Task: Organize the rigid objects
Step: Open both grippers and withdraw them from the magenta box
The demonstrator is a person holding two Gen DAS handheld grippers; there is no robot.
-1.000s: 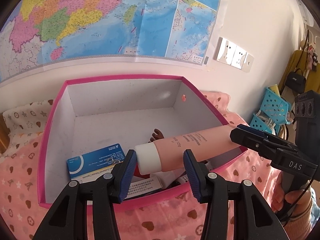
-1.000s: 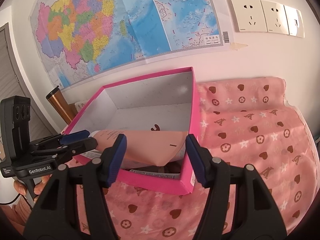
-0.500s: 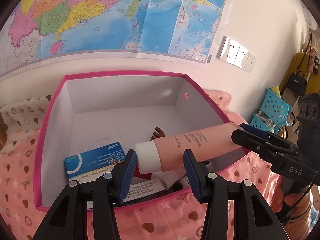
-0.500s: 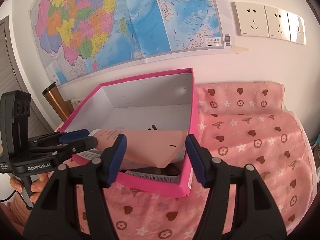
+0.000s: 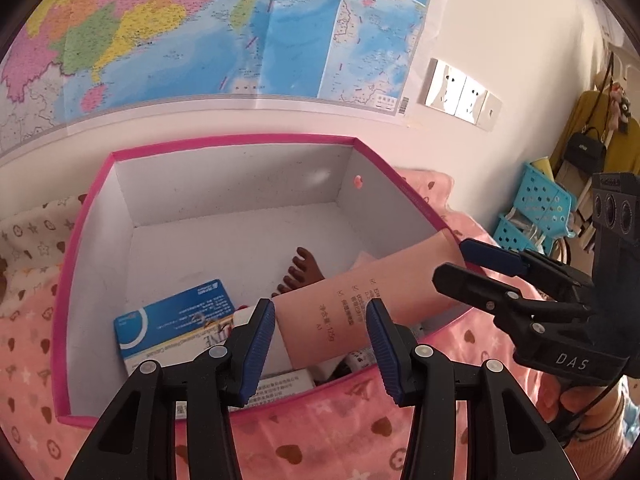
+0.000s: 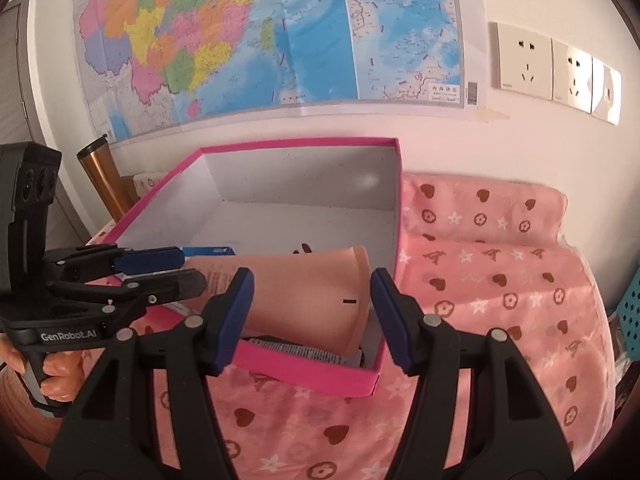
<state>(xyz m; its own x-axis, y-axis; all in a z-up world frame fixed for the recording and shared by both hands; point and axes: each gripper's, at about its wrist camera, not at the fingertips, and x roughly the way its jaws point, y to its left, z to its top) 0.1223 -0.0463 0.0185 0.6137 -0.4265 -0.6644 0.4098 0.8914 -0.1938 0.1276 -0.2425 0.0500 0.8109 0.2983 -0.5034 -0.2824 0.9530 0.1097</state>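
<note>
Both grippers, left (image 5: 320, 320) and right (image 6: 312, 292), clamp the pink plastic tube (image 5: 360, 304) over the pink-rimmed cardboard box (image 5: 240, 140); uneven release could tip it onto the rim.

Peach tube (image 5: 360, 304) slants over the pink box's (image 5: 240, 142) rim.

A wall map (image 6: 280, 32) hangs above sockets (image 6: 524, 62) and a pink blanket (image 6: 500, 280).

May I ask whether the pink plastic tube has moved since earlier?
Yes: in the left wrist view, the pink plastic tube slid left, toward the blue card.
</note>
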